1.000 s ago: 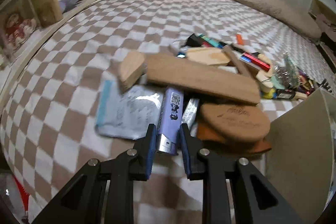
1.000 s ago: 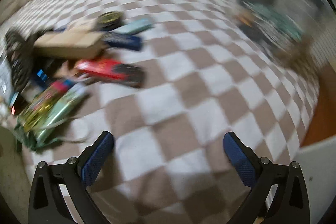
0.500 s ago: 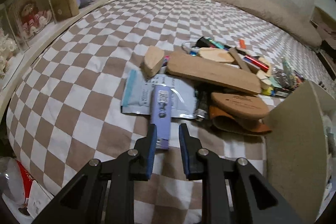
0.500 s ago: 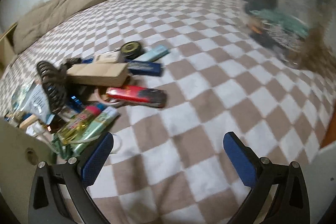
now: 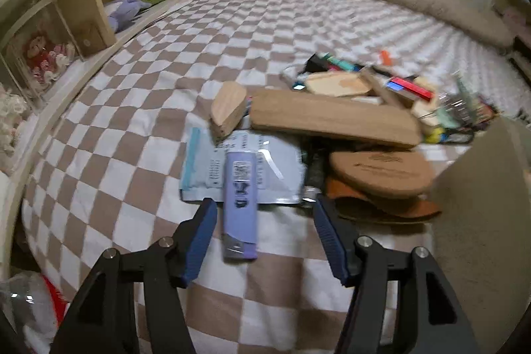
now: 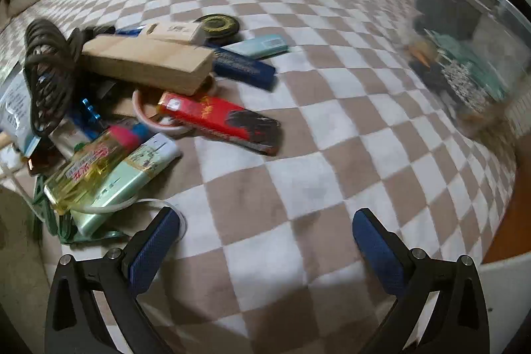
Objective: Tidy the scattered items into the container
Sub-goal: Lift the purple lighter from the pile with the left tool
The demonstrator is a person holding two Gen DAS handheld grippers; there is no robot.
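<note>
A purple box [image 5: 239, 204] lies flat on the checked bedspread, its far end on a pale blue pouch [image 5: 278, 168]. My left gripper [image 5: 264, 204] straddles its near end. The jaws are opening and neither pad touches the box. Beyond it is a pile: a long wooden board [image 5: 332, 118], a wooden wedge [image 5: 229, 108] and brown oval pieces [image 5: 381, 171]. My right gripper [image 6: 265, 214] hangs open over bare bedspread with nothing between its fingers. Up and left of it lie a red box [image 6: 219, 118], a wooden block [image 6: 146, 62], a dark blue box [image 6: 245, 67] and a mint tube [image 6: 132, 175].
A clear plastic container [image 6: 464, 55] with several items inside stands at the right of the right wrist view. A beige panel [image 5: 481, 221] rises close on the right of the left gripper. A wooden shelf unit [image 5: 99, 5] runs along the bed's left side. A coiled cable [image 6: 43, 68] tops the pile.
My left gripper, shut on the purple box, drew it out of the pile toward me, then opened; the box now lies loose. The right gripper swung toward the pile, still open.
</note>
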